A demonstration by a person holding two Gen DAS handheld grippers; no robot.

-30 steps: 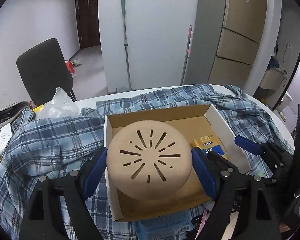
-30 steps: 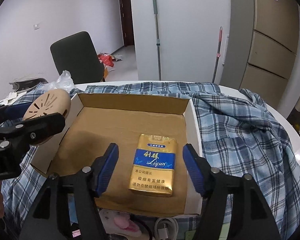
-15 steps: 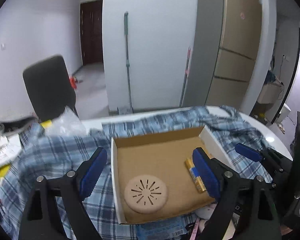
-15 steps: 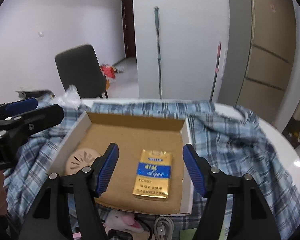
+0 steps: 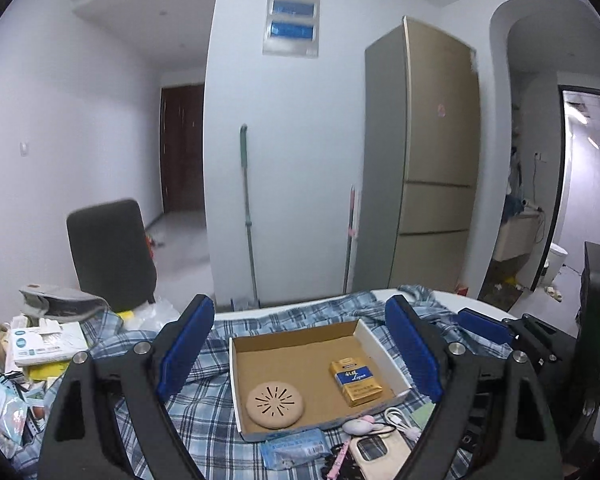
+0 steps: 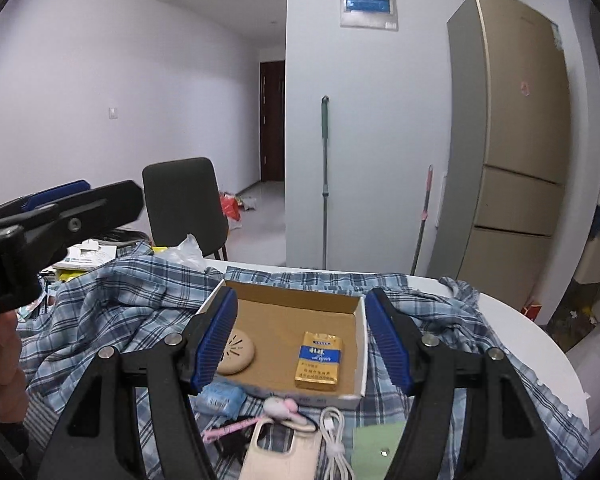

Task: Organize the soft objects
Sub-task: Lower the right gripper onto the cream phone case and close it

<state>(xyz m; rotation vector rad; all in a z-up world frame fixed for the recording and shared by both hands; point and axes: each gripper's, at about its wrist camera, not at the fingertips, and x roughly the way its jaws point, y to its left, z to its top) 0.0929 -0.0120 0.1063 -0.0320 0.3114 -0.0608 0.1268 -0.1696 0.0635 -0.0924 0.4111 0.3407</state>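
A shallow cardboard box [image 5: 384, 348] [image 6: 362, 338] sits on a blue plaid shirt [image 5: 204, 408] [image 6: 112, 304] spread over the table. Inside lie a round tan pad with slits [image 5: 275, 400] [image 6: 238, 354] at the left and a gold-and-blue pack [image 5: 355, 381] [image 6: 317, 360] at the right. My left gripper [image 5: 300, 350] is open and empty, held well above and behind the box. My right gripper [image 6: 301, 338] is open and empty, also raised above the box's near side.
In front of the box lie a blue tissue pack [image 5: 292, 448] [image 6: 218, 396], a pink plush toy [image 6: 280, 406], a phone [image 6: 280, 450], a white cable [image 6: 334, 440] and a green card [image 6: 380, 444]. Papers and packets [image 5: 44, 344] pile at the left. A black chair [image 6: 184, 204] stands behind the table.
My left gripper let go of the tan pad, which now lies in the box. Both grippers have pulled back and risen away from the box.
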